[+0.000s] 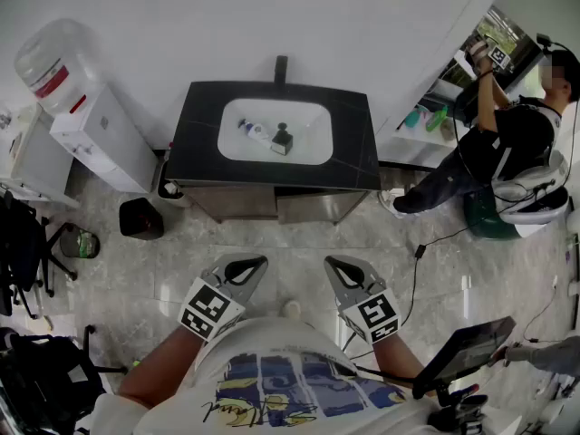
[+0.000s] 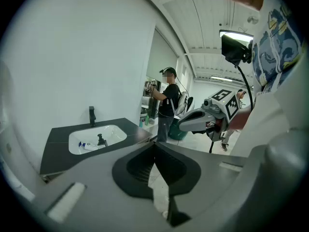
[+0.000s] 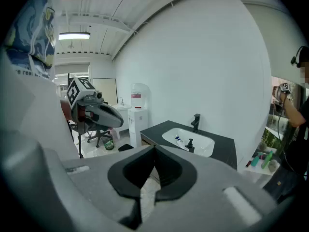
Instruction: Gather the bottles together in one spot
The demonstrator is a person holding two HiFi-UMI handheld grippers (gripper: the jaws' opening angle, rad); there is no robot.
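Observation:
A white bottle with a blue cap (image 1: pixel 256 131) lies in the white sink basin (image 1: pixel 313 120) set in a black counter against the far wall. A dark pump bottle (image 1: pixel 282 140) stands just right of it. Both also show in the left gripper view, the white bottle (image 2: pixel 87 145) and the pump bottle (image 2: pixel 101 140), and in the right gripper view, the white bottle (image 3: pixel 179 141) and the pump bottle (image 3: pixel 190 145). My left gripper (image 1: pixel 258 261) and right gripper (image 1: pixel 333 261) are held side by side over the floor, well short of the counter. Both are shut and empty, jaws meeting at the tips.
A black faucet (image 1: pixel 281 66) rises behind the basin. A water dispenser (image 1: pixel 91 116) and a black bin (image 1: pixel 140 217) stand left of the counter. At the right a person (image 1: pixel 507 152) works by a shelf with green bottles (image 1: pixel 426 116). A tablet on a stand (image 1: pixel 467 347) is near my right side.

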